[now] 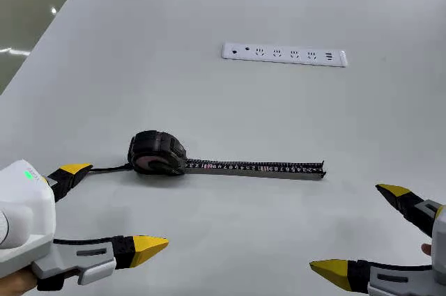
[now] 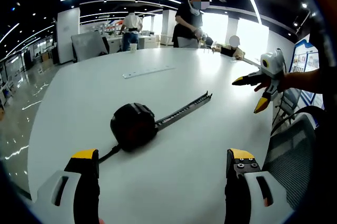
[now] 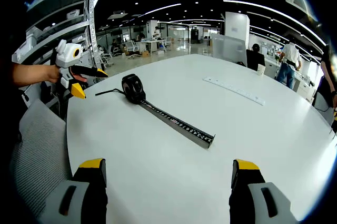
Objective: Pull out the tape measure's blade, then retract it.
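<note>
Black, the tape measure (image 1: 157,153) is being left on the white tabletop (image 1: 209,87) with its blade (image 1: 254,168) drawn out to the right, so the pull is being judged done and the retraction not yet begun. The left claw (image 1: 125,204) and the right claw (image 1: 346,226) are being held wide and empty, the left near the case, the right near the blade's tip, neither touching

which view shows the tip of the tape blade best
The right gripper view: the tip lies nearest that camera, large, with markings visible. The head view shows the whole blade side-on, tip small. In the left gripper view the case sits in front and the tip is far off.
</note>
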